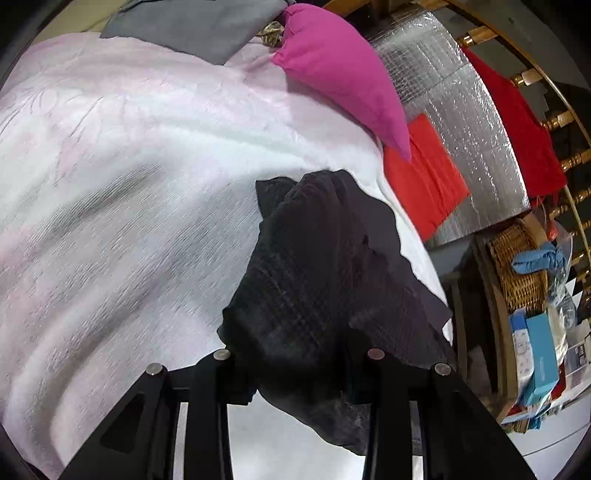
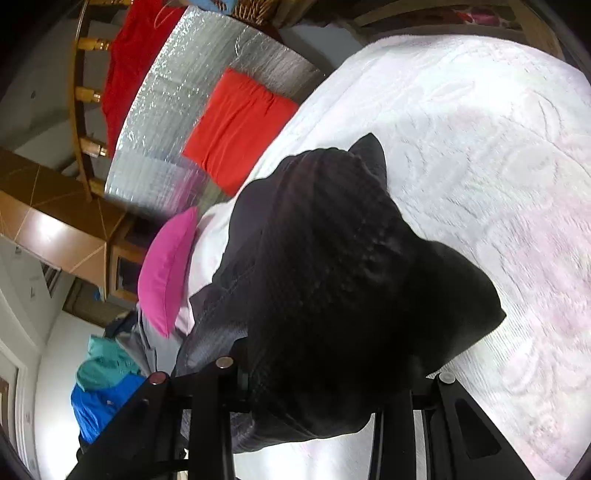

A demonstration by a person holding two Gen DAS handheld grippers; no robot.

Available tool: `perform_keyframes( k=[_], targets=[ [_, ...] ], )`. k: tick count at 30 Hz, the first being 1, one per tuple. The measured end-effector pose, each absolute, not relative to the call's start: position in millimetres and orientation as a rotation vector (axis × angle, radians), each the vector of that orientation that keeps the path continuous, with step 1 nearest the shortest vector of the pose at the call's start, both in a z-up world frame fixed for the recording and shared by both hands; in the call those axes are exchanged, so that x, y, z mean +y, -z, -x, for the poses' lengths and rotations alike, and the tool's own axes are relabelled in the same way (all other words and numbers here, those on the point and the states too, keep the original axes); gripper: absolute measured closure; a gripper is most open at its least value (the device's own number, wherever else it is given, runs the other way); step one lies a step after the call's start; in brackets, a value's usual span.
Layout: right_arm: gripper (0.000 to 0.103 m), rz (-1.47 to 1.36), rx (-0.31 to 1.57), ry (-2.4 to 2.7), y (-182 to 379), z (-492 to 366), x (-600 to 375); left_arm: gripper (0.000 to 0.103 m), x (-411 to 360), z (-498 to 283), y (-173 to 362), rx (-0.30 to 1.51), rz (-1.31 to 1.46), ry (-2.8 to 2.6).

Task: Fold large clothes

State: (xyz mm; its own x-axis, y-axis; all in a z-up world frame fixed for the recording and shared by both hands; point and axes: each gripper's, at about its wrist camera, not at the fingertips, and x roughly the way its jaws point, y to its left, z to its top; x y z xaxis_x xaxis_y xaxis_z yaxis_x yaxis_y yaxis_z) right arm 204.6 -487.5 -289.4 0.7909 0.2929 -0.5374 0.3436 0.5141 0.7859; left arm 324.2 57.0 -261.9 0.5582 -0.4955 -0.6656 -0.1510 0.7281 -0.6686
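A black waffle-textured garment (image 1: 317, 258) hangs bunched over the white-pink bedspread (image 1: 110, 184). In the left wrist view its cloth runs down between the fingers of my left gripper (image 1: 299, 358), which is shut on it. In the right wrist view the same black garment (image 2: 332, 266) fills the middle and covers the gap of my right gripper (image 2: 332, 369), which is also shut on the cloth. The fingertips of both grippers are hidden under the fabric. The garment's far end rests on the bedspread (image 2: 480, 147).
A pink pillow (image 1: 340, 70) and a grey cloth (image 1: 199, 26) lie at the bed's far end. Beside the bed are an orange-red cushion (image 1: 424, 173) on a silver foil mat (image 1: 461, 110), a red cloth (image 1: 517, 129) on a wooden railing, and a wicker basket (image 1: 517, 266). Blue and teal clothes (image 2: 103, 398) are piled by the bed.
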Motion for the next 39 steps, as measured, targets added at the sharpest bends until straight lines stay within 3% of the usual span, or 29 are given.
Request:
perform_keyframes(
  k=[2, 3, 4, 5, 10, 16, 20, 23, 33, 39],
  targets=[
    [0.062, -1.075, 0.741, 0.033, 302, -205, -489, 0.062, 55, -330, 272, 1.029, 0.737, 0.205],
    [0.057, -1.112, 0.767, 0.043, 311, -205, -492, 0.054, 55, -332, 277, 1.051, 0.744, 0.186],
    [0.046, -1.154, 0.783, 0.053, 317, -208, -493, 0.05, 55, -333, 279, 1.06, 0.748, 0.172],
    [0.043, -1.2, 0.803, 0.064, 324, -209, -497, 0.045, 54, -336, 281, 1.069, 0.743, 0.153],
    [0.034, -1.245, 0.794, 0.06, 327, -213, -500, 0.041, 28, -335, 259, 1.019, 0.512, 0.082],
    [0.034, -1.215, 0.761, 0.082, 324, -216, -493, 0.041, 19, -324, 246, 0.955, 0.353, 0.063],
    [0.053, -1.048, 0.745, 0.126, 305, -221, -481, 0.041, 10, -323, 241, 0.909, 0.251, 0.053],
    [0.059, -1.004, 0.703, 0.142, 293, -218, -479, 0.041, 7, -321, 239, 0.888, 0.213, 0.051],
    [0.059, -0.979, 0.773, 0.169, 302, -226, -481, 0.041, 4, -316, 234, 0.842, 0.131, 0.026],
    [0.051, -1.016, 0.789, 0.154, 304, -216, -491, 0.041, 2, -315, 232, 0.836, 0.118, 0.017]
  ],
)
